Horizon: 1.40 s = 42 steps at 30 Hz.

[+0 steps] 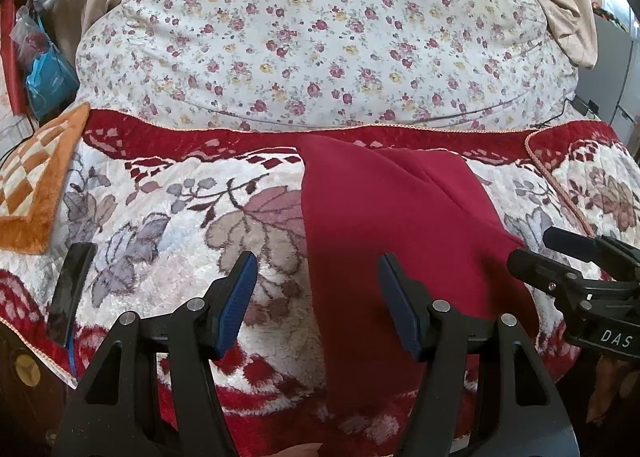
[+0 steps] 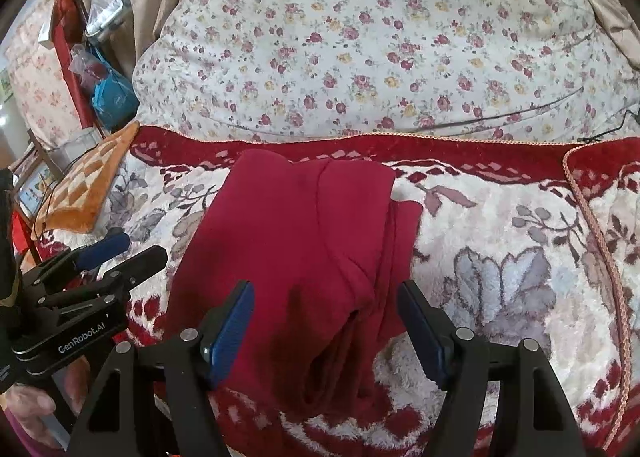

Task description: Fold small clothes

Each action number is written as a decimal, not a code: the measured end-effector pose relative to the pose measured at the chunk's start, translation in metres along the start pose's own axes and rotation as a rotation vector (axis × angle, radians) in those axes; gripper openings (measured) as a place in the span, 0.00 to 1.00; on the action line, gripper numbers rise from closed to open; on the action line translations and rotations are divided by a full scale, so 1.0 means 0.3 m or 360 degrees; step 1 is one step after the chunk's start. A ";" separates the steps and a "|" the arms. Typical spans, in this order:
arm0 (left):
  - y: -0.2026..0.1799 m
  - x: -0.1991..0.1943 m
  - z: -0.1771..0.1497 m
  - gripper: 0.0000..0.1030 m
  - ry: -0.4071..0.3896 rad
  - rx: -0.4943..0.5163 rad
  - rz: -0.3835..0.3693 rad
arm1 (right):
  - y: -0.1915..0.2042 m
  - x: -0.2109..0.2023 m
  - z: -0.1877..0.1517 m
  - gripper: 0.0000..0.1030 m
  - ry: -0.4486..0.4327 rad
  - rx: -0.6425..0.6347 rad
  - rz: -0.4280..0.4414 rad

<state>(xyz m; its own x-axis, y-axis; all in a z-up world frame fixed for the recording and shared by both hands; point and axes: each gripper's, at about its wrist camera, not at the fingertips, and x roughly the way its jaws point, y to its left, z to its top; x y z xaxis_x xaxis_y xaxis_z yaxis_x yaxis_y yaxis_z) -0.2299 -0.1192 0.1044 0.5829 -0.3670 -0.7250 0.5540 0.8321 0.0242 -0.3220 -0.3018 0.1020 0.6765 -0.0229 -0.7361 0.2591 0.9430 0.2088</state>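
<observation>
— So, how far along does the folding look?

— Partway, I'd judge. The dark red knit garment (image 2: 296, 257) lies flat on the plush red-and-cream floral blanket (image 2: 500, 241), already a long narrow panel. A raised seam or folded edge runs down its middle, and a second layer peeks out along the edge toward three o'clock in the right wrist view.

— And the grippers?

— Both are released. The right gripper (image 2: 326, 331) hangs over the near end of the garment, jaws spread wide and straddling the cloth without pinching it. The left gripper (image 1: 316, 303) is also spread, with nothing pressed between its blue pads (image 1: 240, 289); the garment's edge runs between them, cream pile at nine o'clock, red cloth at three.

— What is left?

— Probably a crosswise fold, bringing the near end up toward twelve o'clock, where the far end sits by the white rose-print pillow (image 1: 320, 37). The near hem looks rumpled and open, so it likely needs smoothing first.

— Anything else nearby?

— An orange checkered cushion (image 1: 36, 185) at ten o'clock, well apart.
</observation>
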 end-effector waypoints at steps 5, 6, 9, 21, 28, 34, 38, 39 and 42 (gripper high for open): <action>-0.006 0.011 -0.001 0.61 0.0014 -0.0002 -0.0010 | 0.001 0.005 -0.002 0.69 0.0007 -0.0002 0.0003; -0.006 0.013 -0.001 0.61 0.0017 -0.0001 -0.0010 | 0.001 0.005 -0.002 0.69 0.0007 0.0000 0.0004; -0.007 0.014 -0.002 0.61 0.0018 0.0000 -0.0010 | 0.001 0.007 -0.002 0.69 0.0009 0.0003 0.0000; -0.021 0.020 -0.003 0.61 0.0020 0.0004 -0.0010 | -0.005 0.036 -0.007 0.70 0.0058 0.0007 0.0011; -0.024 0.018 -0.004 0.61 0.0019 0.0006 -0.0018 | 0.000 0.037 -0.010 0.70 0.0059 0.0008 0.0008; -0.027 0.018 -0.004 0.61 0.0019 0.0008 -0.0018 | -0.002 0.040 -0.009 0.70 0.0067 0.0009 0.0010; -0.028 0.019 -0.005 0.61 0.0020 0.0007 -0.0022 | 0.002 0.046 -0.013 0.70 0.0078 0.0013 0.0013; -0.027 0.019 -0.004 0.61 0.0020 0.0008 -0.0021 | 0.003 0.048 -0.015 0.70 0.0081 0.0013 0.0010; -0.027 0.020 -0.004 0.61 0.0018 0.0011 -0.0017 | 0.008 0.053 -0.018 0.70 0.0092 0.0013 0.0005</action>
<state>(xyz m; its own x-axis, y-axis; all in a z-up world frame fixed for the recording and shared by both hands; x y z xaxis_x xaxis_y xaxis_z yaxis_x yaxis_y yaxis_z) -0.2317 -0.1277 0.0990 0.5698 -0.3712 -0.7332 0.5646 0.8251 0.0211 -0.3143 -0.2981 0.0873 0.6363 -0.0008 -0.7714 0.2631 0.9403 0.2161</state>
